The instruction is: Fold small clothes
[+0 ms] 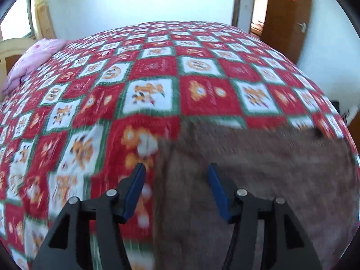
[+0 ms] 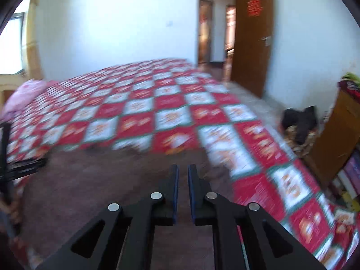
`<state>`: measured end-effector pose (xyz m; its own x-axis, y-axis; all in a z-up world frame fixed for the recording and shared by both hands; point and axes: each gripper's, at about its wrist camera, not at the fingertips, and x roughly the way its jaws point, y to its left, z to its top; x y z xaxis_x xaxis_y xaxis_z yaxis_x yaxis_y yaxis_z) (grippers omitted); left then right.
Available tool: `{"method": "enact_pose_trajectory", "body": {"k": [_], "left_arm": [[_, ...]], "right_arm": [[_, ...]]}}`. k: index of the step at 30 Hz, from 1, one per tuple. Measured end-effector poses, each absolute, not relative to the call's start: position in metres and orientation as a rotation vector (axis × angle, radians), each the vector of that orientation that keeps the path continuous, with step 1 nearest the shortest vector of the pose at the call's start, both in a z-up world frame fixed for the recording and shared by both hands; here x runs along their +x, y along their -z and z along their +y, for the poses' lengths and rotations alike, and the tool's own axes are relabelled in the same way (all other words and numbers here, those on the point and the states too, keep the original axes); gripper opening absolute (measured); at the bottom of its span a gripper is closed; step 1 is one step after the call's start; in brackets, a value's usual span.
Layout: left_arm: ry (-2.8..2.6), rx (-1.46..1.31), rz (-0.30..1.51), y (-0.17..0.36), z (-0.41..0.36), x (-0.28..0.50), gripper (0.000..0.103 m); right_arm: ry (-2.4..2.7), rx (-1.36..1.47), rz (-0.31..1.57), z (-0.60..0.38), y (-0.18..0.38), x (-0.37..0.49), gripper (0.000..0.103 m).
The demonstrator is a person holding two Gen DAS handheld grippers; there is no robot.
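Left wrist view: left gripper [image 1: 176, 168] has its jaws spread apart, nothing pinched; they straddle the left edge of the brown garment [image 1: 258, 180], one blue pad over the patterned bedspread [image 1: 146, 67], the other over the cloth. Garment lies flat on the bed, lower right of the frame, its far edge blurred. Right wrist view: right gripper [image 2: 183, 168] jaws clenched nearly together, a thin gap between the pads, no fabric visibly caught; cannot tell if a thin layer is pinched. Brown garment [image 2: 101, 180] fills the lower left of that frame.

Risks, as judgement: heavy motion blur in both views, so the hands are likely moving fast; a fast grab at the edge could snag the bedspread along with the garment, or miss the hem. With one side released, the cloth may slump and the fold go crooked.

View differences: right wrist shows the open door [image 2: 252, 38], a dark pile on the floor [image 2: 299, 121] and a wooden cabinet [image 2: 337, 130] at right, plus the other gripper's black frame at far left. Left wrist alone shows the garment's left edge clearly.
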<state>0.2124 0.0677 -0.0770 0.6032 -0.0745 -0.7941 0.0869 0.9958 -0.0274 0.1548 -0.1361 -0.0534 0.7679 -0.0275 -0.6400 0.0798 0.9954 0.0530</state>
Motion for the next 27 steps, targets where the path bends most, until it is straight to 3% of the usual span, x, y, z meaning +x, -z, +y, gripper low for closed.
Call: {"method": "enact_pose_trajectory", "body": {"k": [7,14,21,23,25,27], "left_arm": [[0.121,0.068,0.900,0.066,0.051,0.138,0.060],[0.085,0.136,0.905,0.079,0.041,0.119,0.060],[0.055,0.151,0.908,0.086,0.042,0.110,0.062],[0.056,0.093,0.903,0.082,0.055,0.100,0.067],[0.063,0.019,0.898,0.080,0.071,0.089,0.082],[0.052,-0.082,0.901,0.082,0.093,0.075,0.082]], "right_arm": [[-0.114,0.220,0.823,-0.074,0.078,0.118,0.009],[-0.088,0.271,0.934,-0.055,0.127,0.108,0.009],[-0.067,0.168,0.824,-0.045,0.132,0.098,0.009],[-0.061,0.156,0.814,-0.045,0.132,0.096,0.009],[-0.076,0.187,0.811,-0.050,0.133,0.096,0.009],[-0.092,0.223,0.810,-0.056,0.133,0.096,0.009]]}}
